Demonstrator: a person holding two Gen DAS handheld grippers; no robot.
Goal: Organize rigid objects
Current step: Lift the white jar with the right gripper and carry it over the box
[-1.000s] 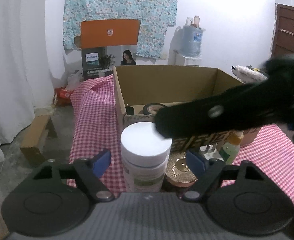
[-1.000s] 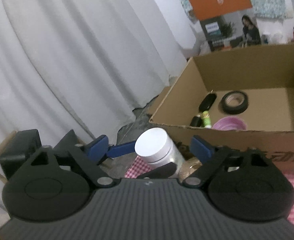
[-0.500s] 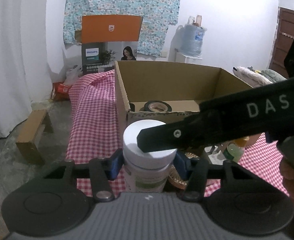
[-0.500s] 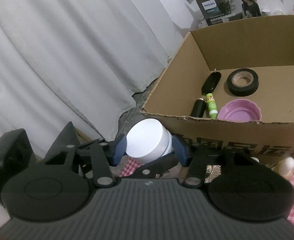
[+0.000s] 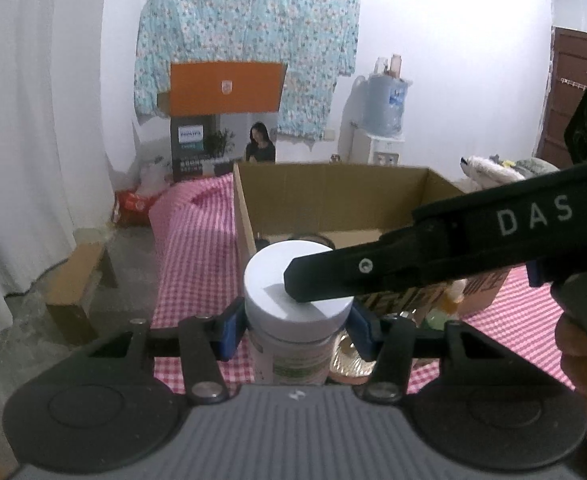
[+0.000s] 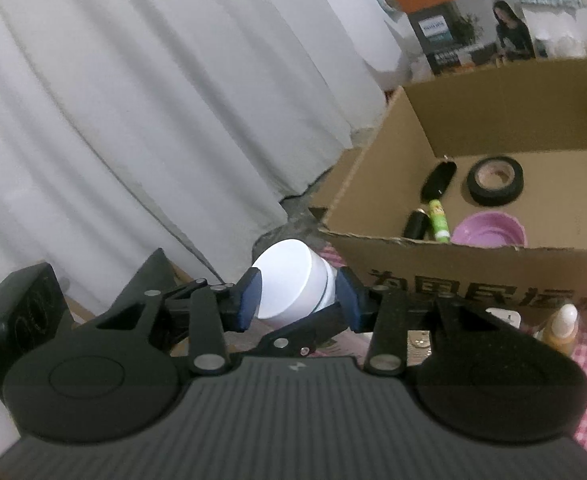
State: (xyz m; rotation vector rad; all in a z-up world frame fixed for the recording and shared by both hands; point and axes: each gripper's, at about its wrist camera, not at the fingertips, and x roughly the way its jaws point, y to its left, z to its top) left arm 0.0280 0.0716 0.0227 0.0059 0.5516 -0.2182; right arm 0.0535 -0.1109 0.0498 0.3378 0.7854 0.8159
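Smooth matt white plastic on jar lid (image 5: 289, 280); glossy printed paper label (image 5: 297, 364) below. Plain brown corrugated cardboard for box (image 6: 473, 264), edge torn rough. Woven checked cloth (image 5: 197, 248) over bench. Matt black plastic gripper bodies, blue rubbery fingers (image 6: 249, 300).

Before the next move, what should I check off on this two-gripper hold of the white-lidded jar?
1. Left gripper clamps the white-lidded plastic jar just under its lid: ok.
2. Right gripper jaws closing, lid between its pads: ok.
3. Jar lifted off the red checked tablecloth: cannot tell.
4. Open brown cardboard box has bare floor beside the black tape roll and purple bowl: ok.
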